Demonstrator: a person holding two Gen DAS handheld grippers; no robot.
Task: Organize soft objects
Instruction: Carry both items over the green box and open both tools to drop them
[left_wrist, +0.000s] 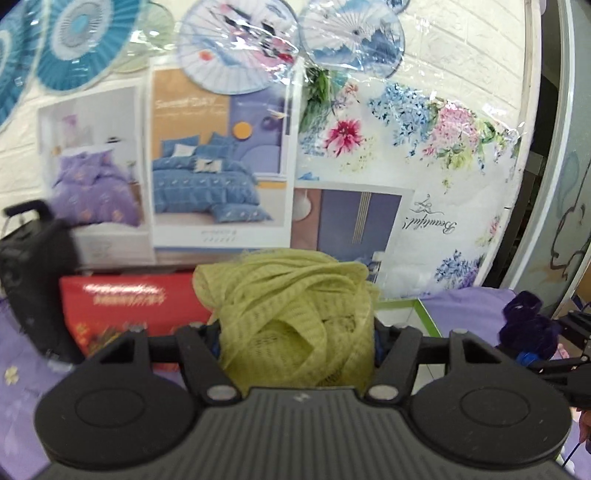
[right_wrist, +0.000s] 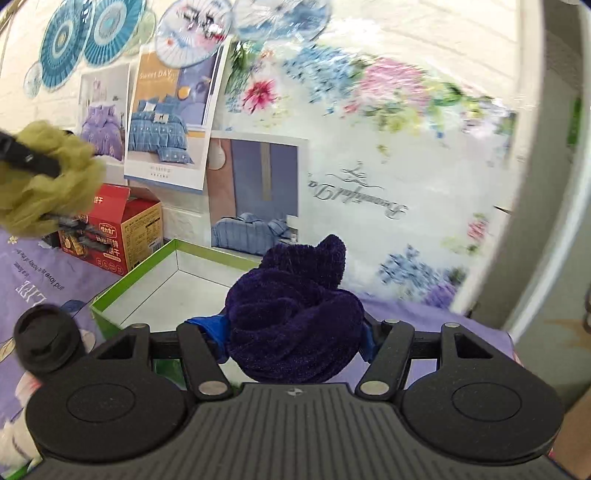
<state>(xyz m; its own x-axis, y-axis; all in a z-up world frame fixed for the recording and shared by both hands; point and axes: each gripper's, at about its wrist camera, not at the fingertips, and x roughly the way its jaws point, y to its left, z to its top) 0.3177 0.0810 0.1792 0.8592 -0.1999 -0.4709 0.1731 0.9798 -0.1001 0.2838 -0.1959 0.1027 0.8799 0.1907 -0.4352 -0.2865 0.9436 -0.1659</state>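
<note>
My left gripper (left_wrist: 295, 332) is shut on a yellow-green mesh bath puff (left_wrist: 291, 314), held up in the air; the puff hides the fingertips. It also shows in the right wrist view (right_wrist: 44, 184) at the far left. My right gripper (right_wrist: 295, 332) is shut on a dark purple plush cloth (right_wrist: 295, 314), bunched between its blue pads, above the near edge of a green-rimmed white box (right_wrist: 173, 277). That cloth also shows in the left wrist view (left_wrist: 528, 325) at the right.
A red carton (right_wrist: 114, 229) stands left of the green box, against the wall; it also shows in the left wrist view (left_wrist: 129, 306). A black bag (left_wrist: 33, 280) stands at the far left. A purple printed sheet (right_wrist: 44, 280) covers the surface. Posters and paper umbrellas hang behind.
</note>
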